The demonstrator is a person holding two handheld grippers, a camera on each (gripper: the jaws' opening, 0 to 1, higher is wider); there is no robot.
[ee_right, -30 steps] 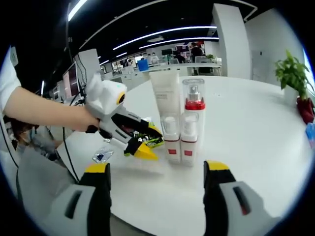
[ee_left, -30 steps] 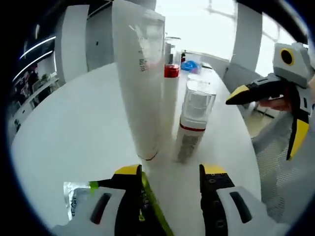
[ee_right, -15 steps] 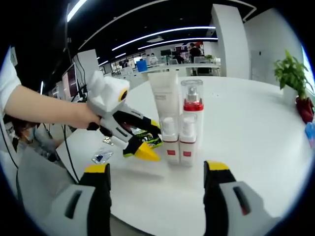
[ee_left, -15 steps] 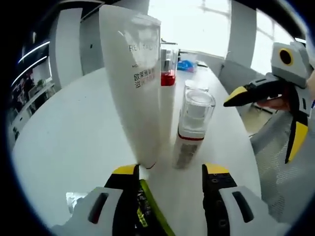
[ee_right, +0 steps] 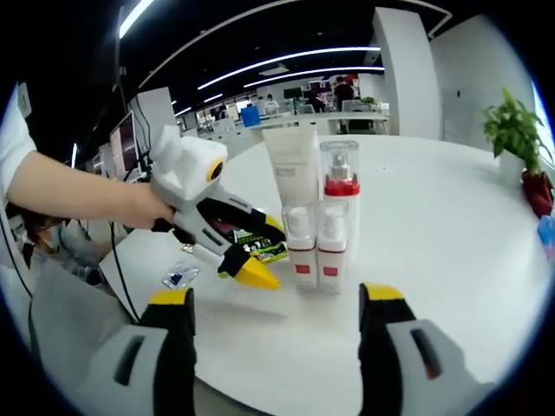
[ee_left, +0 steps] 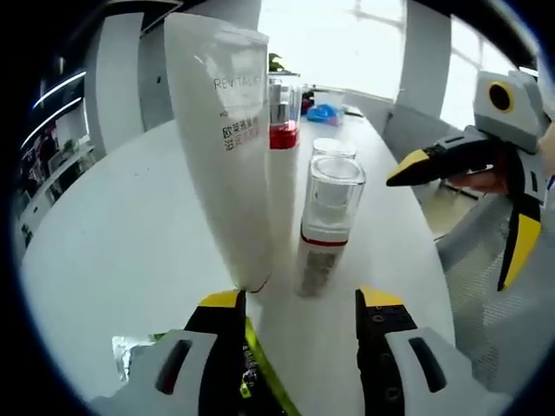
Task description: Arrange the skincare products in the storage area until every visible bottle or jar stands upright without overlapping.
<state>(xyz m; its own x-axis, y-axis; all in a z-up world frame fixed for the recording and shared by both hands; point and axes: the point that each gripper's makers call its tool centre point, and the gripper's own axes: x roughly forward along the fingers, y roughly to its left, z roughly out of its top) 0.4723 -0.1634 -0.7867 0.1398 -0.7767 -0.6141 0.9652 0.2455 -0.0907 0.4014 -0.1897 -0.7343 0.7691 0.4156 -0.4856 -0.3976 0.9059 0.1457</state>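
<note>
- The left gripper, held in a person's hand, has edged closer to the cluster of skincare products since a second ago, its jaws apart around a green-and-black sachet, not visibly clamped on it.
- Just ahead of those jaws on the round white desk stand a tall white squeeze tube, a red-collared pump bottle with a clear cap and two small clear-capped white bottles with red bands, all upright, touching side by side, none overlapping.
- The standing looks nearly done; a small clear packet lies flat beside the left jaws.
- The tube reads "REVITAL" above smaller Chinese characters too small to read.
- The right gripper waits beside the group, jaws apart and empty.
</note>
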